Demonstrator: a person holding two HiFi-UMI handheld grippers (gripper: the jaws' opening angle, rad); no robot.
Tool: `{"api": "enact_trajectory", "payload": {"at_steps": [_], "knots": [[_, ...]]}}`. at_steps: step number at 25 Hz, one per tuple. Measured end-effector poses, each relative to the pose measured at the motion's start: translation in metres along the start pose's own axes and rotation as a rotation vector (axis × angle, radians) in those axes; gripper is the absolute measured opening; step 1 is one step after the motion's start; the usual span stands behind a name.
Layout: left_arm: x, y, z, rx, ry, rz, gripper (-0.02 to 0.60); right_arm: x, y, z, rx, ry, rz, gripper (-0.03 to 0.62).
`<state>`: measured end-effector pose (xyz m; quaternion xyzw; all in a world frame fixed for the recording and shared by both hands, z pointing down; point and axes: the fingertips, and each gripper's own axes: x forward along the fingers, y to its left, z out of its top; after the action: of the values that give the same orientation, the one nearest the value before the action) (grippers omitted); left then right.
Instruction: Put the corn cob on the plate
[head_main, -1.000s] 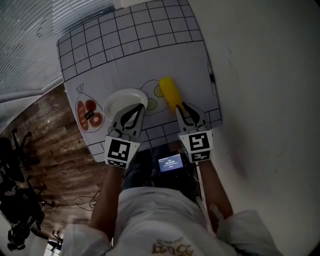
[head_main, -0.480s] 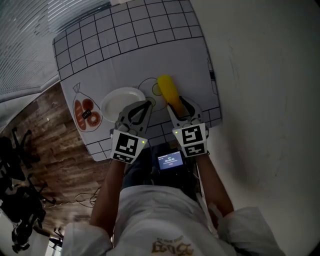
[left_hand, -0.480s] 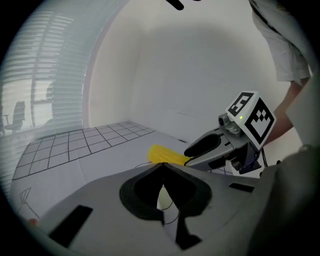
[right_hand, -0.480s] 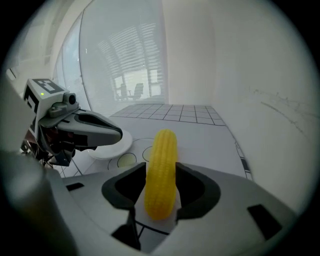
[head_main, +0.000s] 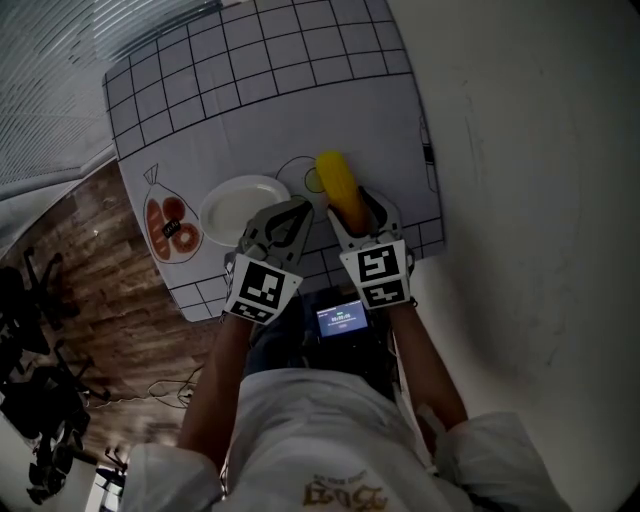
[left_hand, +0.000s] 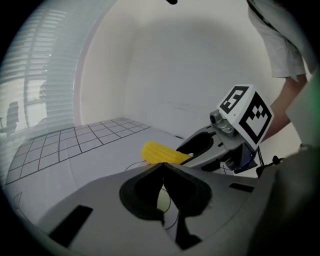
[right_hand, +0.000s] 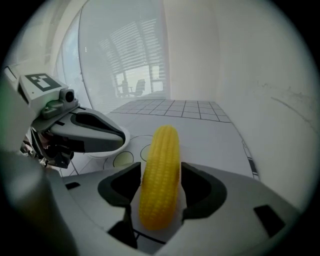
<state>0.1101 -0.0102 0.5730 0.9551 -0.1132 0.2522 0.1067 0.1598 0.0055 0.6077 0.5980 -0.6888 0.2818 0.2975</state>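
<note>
Your right gripper (right_hand: 160, 169) has its jaws apart. They have just been opening, and the corn cob (right_hand: 162, 145) lies lengthwise between them, with its near end in the gap and its far end past the tips. The pads do not press on it. The cob is bright yellow and slightly curved, with even rows of kernels. It rests on the gridded mat (head_main: 250, 110), off the white plate (head_main: 232, 208) and to its right. Your left gripper (left_hand: 162, 164) has its jaws together with nothing in them, at the plate's right edge.

Left gripper (head_main: 297, 208) stands between corn cob (head_main: 337, 185) and plate (head_main: 235, 205); open mat (head_main: 270, 100) beyond both.
</note>
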Motion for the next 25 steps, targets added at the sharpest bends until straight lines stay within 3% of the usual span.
{"api": "enact_trajectory", "payload": {"at_steps": [7, 12, 25], "knots": [[-0.005, 0.013, 0.01, -0.031, -0.022, 0.024, 0.009, 0.022, 0.001, 0.007, -0.043, 0.031, 0.041, 0.259], [-0.012, 0.02, 0.022, -0.129, -0.075, 0.034, 0.009, 0.025, 0.0, 0.0, -0.039, 0.068, 0.032, 0.275], [-0.026, 0.036, 0.032, -0.12, -0.092, 0.095, 0.009, 0.026, -0.005, 0.003, 0.005, 0.038, 0.028, 0.261]]}}
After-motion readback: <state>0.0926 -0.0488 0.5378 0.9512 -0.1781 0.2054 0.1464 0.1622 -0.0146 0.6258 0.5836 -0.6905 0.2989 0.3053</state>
